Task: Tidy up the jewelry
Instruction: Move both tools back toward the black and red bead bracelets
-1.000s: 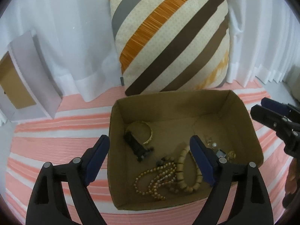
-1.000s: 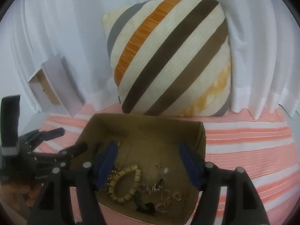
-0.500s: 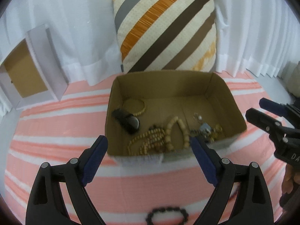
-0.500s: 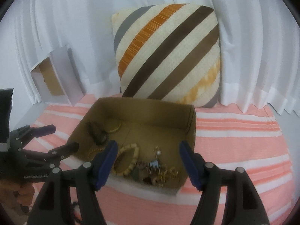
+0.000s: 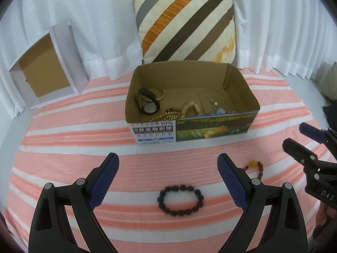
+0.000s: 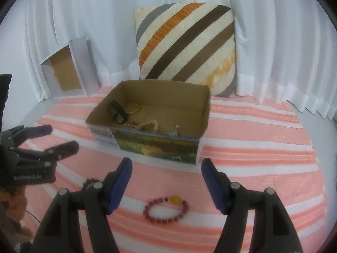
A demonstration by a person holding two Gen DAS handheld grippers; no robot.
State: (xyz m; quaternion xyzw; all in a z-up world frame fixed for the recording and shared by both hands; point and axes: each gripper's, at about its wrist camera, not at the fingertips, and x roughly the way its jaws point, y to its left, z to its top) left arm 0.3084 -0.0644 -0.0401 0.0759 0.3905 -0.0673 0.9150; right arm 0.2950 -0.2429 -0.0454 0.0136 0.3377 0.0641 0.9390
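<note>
in front of the cardboard box (image 5: 214,129) the striped cloth (image 5: 73,168) lies open, broken only by the black bead bracelet (image 5: 180,200) and red bead bracelet (image 6: 166,209). behind the box, the pillow (image 5: 185,23) and curtain (image 5: 84,21) block passage.

Bright, even, soft light, faint shadows, no glare, strong fisheye bending with dark corners, left view sharp, right view slightly motion-blurred.

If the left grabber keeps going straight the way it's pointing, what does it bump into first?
Most likely the black bead bracelet. It lies on the striped cloth right between the open fingers of the left gripper, nothing in the way. Depth is hard to judge, so it might touch bare cloth just beside it.
</note>
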